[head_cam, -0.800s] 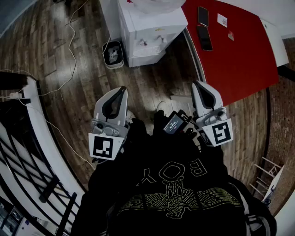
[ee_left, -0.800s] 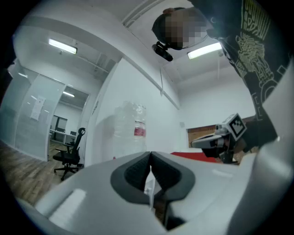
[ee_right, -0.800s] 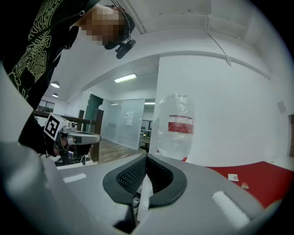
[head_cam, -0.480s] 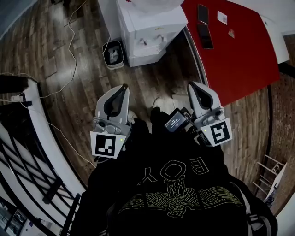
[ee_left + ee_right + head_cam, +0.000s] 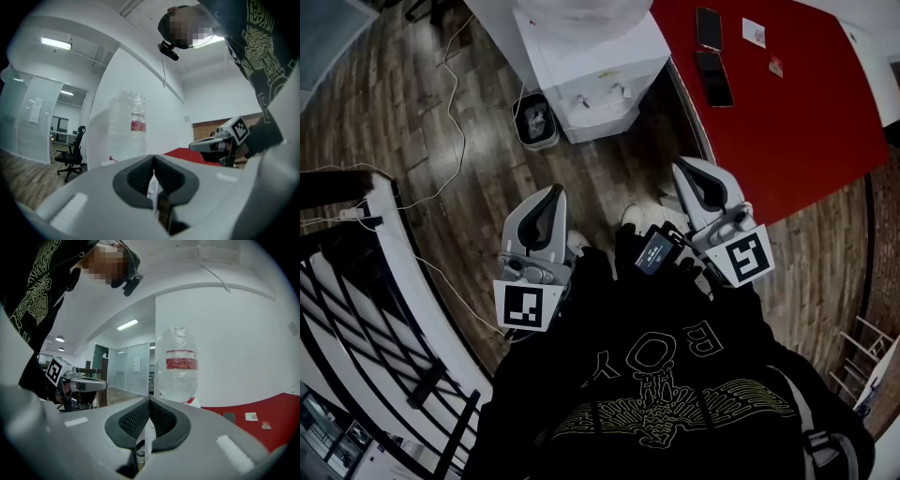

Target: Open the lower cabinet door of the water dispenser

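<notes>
- The left gripper (image 5: 550,195) has its jaws pressed together at the tips, and nothing is held between them.
- The right gripper (image 5: 681,170) is also closed tip to tip and is empty.
- Both are held low in front of the person's black sweatshirt (image 5: 666,375), side by side, above the wooden floor (image 5: 441,187).
- The white water dispenser (image 5: 591,66) stands ahead of them, well apart, and carries a clear bottle (image 5: 177,364) on top.
- Its lower cabinet door is on the front facing the person; the steep view does not show it clearly.
- A small bin (image 5: 534,120) stands just beside the dispenser's left, and a red table (image 5: 787,122) with two phones (image 5: 713,77) is at its right.
</notes>
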